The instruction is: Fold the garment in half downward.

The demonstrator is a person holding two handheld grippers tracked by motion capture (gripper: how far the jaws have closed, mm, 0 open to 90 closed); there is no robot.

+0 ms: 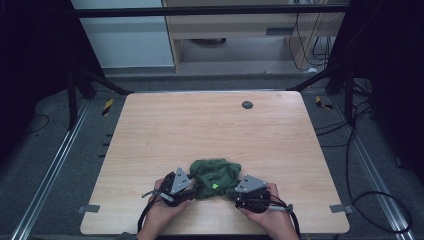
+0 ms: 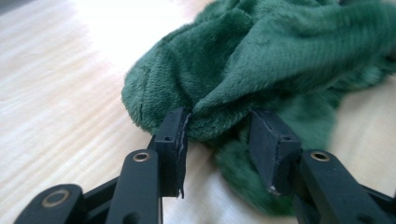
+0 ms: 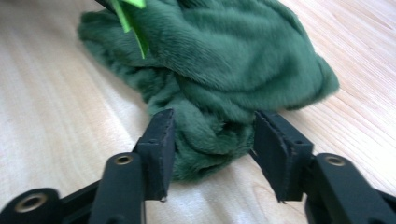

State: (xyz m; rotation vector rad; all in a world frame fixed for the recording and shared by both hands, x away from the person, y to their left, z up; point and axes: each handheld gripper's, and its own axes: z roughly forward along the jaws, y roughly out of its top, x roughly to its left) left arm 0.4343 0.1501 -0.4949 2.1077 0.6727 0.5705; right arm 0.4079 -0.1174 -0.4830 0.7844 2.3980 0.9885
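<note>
The wooden table (image 1: 150, 130) is bare except for a small dark disc (image 1: 247, 104) near its far edge and a crumpled green fleece cloth (image 1: 215, 177) bunched near the near edge, between the person's 2 hands. The cloth lies in a loose heap, folds piled on one another, with a bright green tag (image 3: 130, 16) poking out on the side that faces the right gripper. The left gripper (image 2: 218, 135) sits at the cloth's left side with its jaws spread, a thick fold lying between them and brushing the inner pad but not pinched. The right gripper (image 3: 212, 140) is likewise released, its jaws straddling a low bulge of fleece at the heap's other side. This looks like the grasping step ahead of spreading or folding the cloth. The next move probably calls for both grippers to clamp on 1 layer each, then draw apart so the heap opens
</note>
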